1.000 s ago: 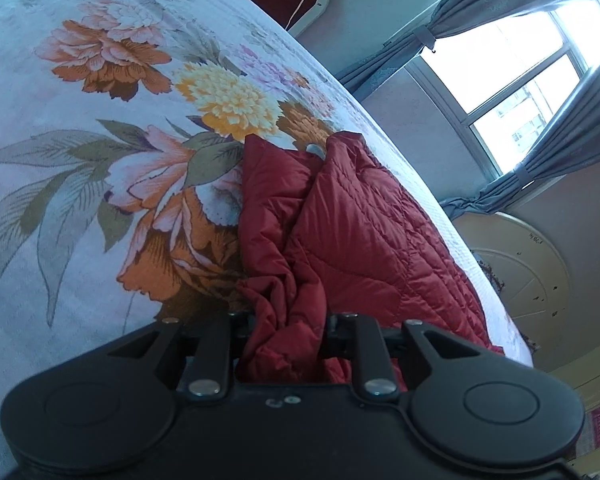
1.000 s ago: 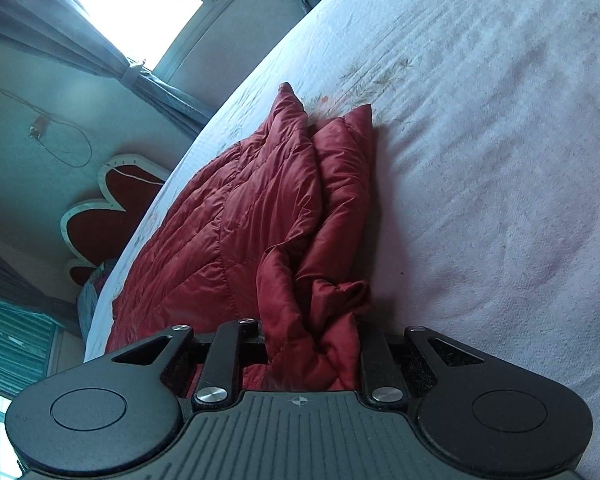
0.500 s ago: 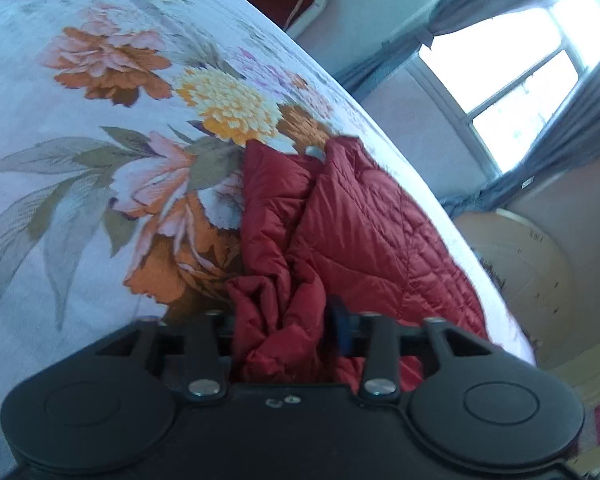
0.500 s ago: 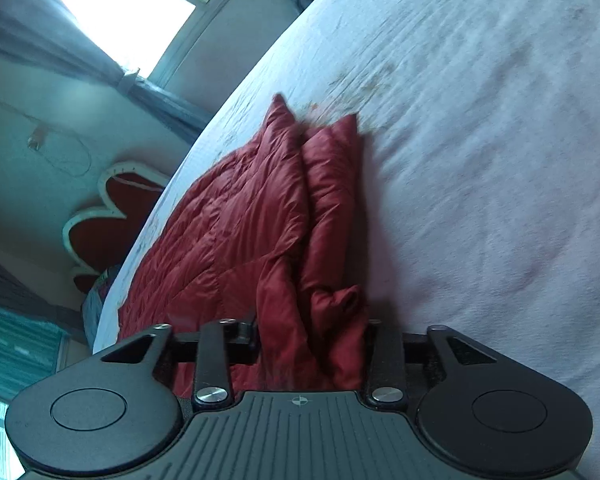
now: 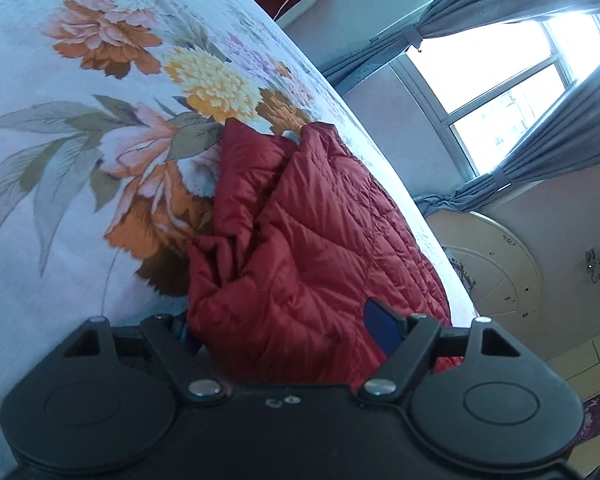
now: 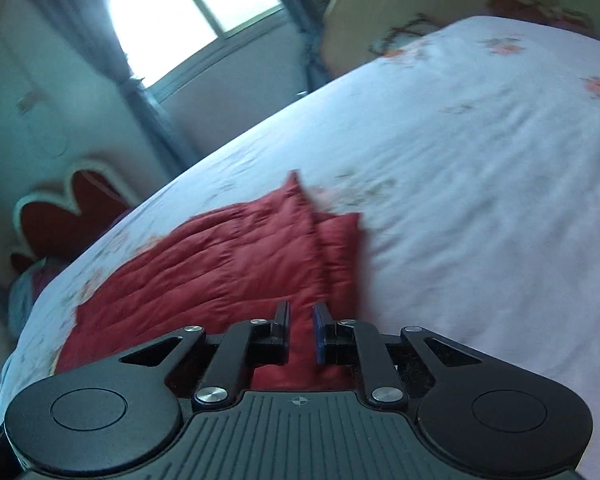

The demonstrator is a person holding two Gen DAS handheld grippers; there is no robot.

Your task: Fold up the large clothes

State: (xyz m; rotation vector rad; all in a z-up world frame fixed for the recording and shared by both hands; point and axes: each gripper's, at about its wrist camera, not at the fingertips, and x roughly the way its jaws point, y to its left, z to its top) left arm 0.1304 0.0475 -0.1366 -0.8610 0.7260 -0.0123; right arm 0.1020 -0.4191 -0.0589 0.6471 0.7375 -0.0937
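Left claw [image 5: 284, 332] low over the bed [image 5: 60, 208], jaws spread wide; bunched edge of the red jacket [image 5: 300, 248] sits loose between them. Right claw [image 6: 301, 334] raised and tilted, jaws nearly together, gripping nothing; jacket lies flat on the bed beyond it.

Both tools are matte black — left gripper [image 5: 284, 326] and right gripper [image 6: 301, 330] — with round pivot discs, silver screws, blue finger pads [image 6: 320, 334].
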